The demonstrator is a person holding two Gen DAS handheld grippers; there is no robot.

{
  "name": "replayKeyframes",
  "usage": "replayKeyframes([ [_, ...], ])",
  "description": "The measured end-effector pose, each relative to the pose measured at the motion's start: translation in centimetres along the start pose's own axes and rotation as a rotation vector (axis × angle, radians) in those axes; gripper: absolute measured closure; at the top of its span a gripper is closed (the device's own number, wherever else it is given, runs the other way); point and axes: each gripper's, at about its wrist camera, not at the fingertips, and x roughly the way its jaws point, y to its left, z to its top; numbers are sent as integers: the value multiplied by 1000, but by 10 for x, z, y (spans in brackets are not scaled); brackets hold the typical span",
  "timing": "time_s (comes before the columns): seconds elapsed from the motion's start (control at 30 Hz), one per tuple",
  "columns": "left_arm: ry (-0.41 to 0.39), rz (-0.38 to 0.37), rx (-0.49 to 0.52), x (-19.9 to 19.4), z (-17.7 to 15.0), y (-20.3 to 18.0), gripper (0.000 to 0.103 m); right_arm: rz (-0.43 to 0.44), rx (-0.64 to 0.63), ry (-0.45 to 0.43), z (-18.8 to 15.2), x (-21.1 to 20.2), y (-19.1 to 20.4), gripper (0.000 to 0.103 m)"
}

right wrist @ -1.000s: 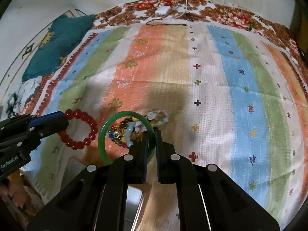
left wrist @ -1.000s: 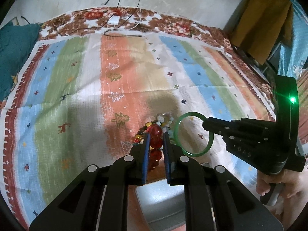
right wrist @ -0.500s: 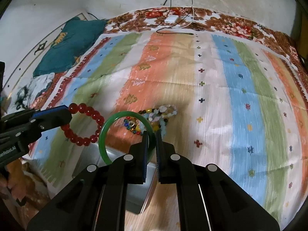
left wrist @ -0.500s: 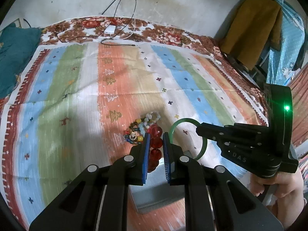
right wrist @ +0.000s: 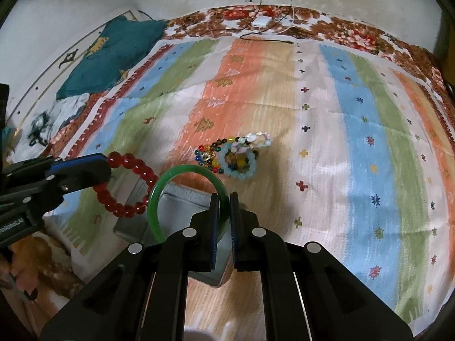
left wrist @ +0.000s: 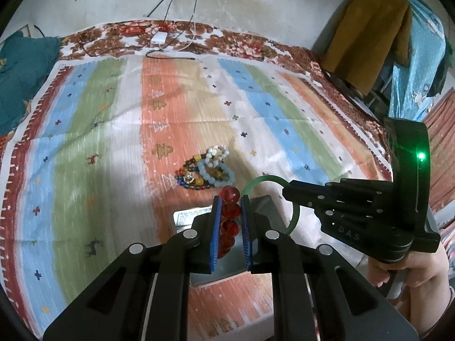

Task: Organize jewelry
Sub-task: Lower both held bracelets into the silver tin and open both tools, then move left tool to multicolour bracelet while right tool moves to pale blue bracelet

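My left gripper (left wrist: 230, 201) is shut on a red bead bracelet (left wrist: 229, 216), which also shows in the right wrist view (right wrist: 128, 183), held above a grey metal box (left wrist: 184, 217). My right gripper (right wrist: 224, 199) is shut on a green jade bangle (right wrist: 182, 172), also in the left wrist view (left wrist: 295, 216), held over the same box (right wrist: 176, 196). A pile of bead bracelets (left wrist: 206, 172) lies on the striped blanket just beyond the box, also in the right wrist view (right wrist: 236, 156).
The striped blanket (left wrist: 113, 142) covers the bed. A white charger with cables (left wrist: 159, 38) lies at the far edge. A teal cloth (right wrist: 113, 54) lies at the far left. Clothes hang at the right (left wrist: 366, 34).
Both grippers have pulled back and up from the bracelet pile, each carrying its piece. The grey box has come into view under them.
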Motion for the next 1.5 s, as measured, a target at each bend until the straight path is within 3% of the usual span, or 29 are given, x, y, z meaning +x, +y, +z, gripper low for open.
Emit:
replayKeyframes([
  [0.1, 41, -2, 2, 5, -3, 0, 90, 37, 4, 29, -2, 4, 0, 94],
  [0.13, 48, 3, -3, 7, -3, 0, 86, 65, 11, 49, -2, 7, 0, 91],
  [0.17, 51, 9, -11, 7, -3, 2, 74, 73, 22, 55, -3, 8, -1, 90],
  [0.2, 50, 11, -17, 7, -2, 3, 62, 70, 39, 51, -2, 8, -3, 78],
  [0.23, 43, 14, -23, 6, -1, 5, 60, 58, 51, 39, -1, 6, -6, 61],
  [0.27, 35, 20, -32, 5, 0, 7, 59, 50, 52, 31, -1, 5, -7, 56],
  [0.47, 34, 43, -101, 9, 7, 27, 48, 39, 100, 47, 4, 11, -20, 52],
  [0.63, 52, 42, -134, 19, 13, 37, 42, 22, 123, 43, 15, 17, -29, 43],
  [0.83, 94, 65, -154, 37, 20, 49, 42, 14, 144, 39, 24, 23, -36, 37],
  [1.23, 167, 105, -128, 78, 36, 63, 42, 2, 156, 99, 39, 53, -48, 36],
  [1.5, 208, 92, -113, 102, 44, 70, 42, -2, 148, 121, 48, 68, -50, 36],
])
